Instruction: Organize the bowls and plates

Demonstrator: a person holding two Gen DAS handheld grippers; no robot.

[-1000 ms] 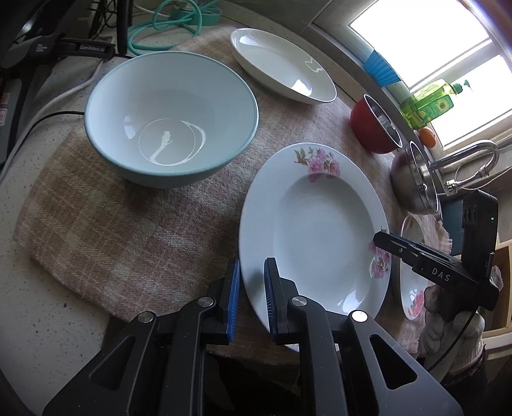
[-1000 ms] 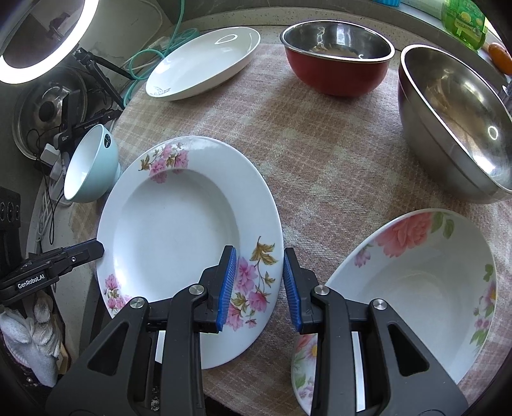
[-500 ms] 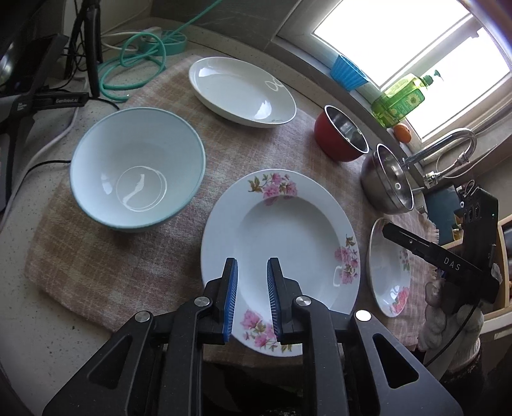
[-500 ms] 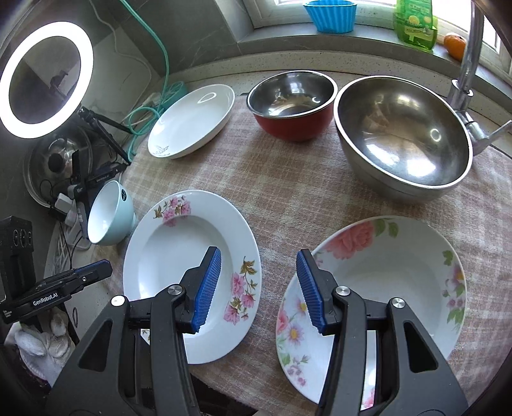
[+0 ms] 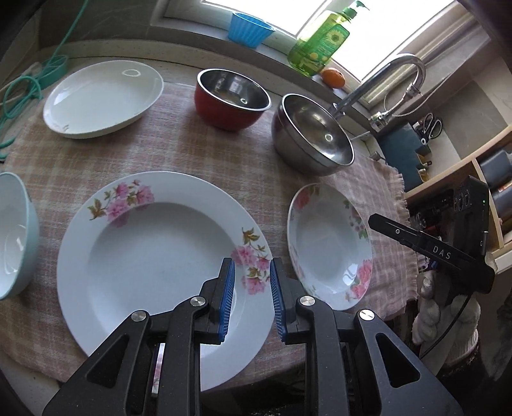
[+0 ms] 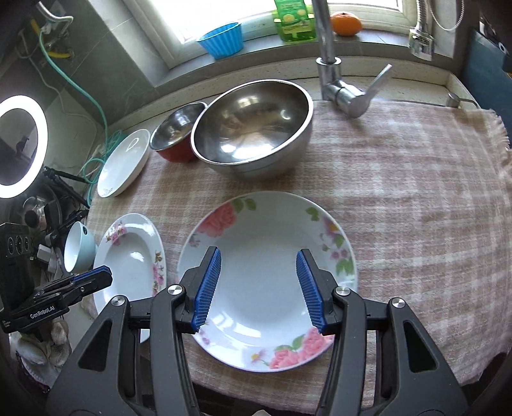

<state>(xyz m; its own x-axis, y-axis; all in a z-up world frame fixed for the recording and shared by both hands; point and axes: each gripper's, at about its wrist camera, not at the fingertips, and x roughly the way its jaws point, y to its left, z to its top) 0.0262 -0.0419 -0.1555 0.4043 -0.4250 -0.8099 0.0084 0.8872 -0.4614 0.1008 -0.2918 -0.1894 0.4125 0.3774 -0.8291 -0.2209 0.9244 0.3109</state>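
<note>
A large floral soup plate [image 5: 153,256] lies on the checked cloth; my left gripper [image 5: 251,300] hovers over its right rim, jaws slightly apart and empty. A smaller rose-patterned plate [image 6: 268,281] lies to its right; my right gripper [image 6: 259,288] hangs over its middle, open wide and empty. That plate also shows in the left wrist view [image 5: 329,246]. A light blue bowl [image 5: 16,233] sits at the left. A plain white plate [image 5: 102,99], a red bowl [image 5: 232,99] and a steel bowl [image 5: 312,134] stand at the back.
A faucet [image 6: 332,76] rises behind the cloth [image 6: 416,192]. On the windowsill are a blue cup [image 6: 220,40], a green soap bottle [image 5: 320,41] and an orange [image 6: 345,22]. A ring light [image 6: 19,140] and cables lie at the left.
Both grippers have risen and pulled back. The left one swung right from the blue bowl to the floral plate's right rim. The right one moved over the rose plate and opened wide.
</note>
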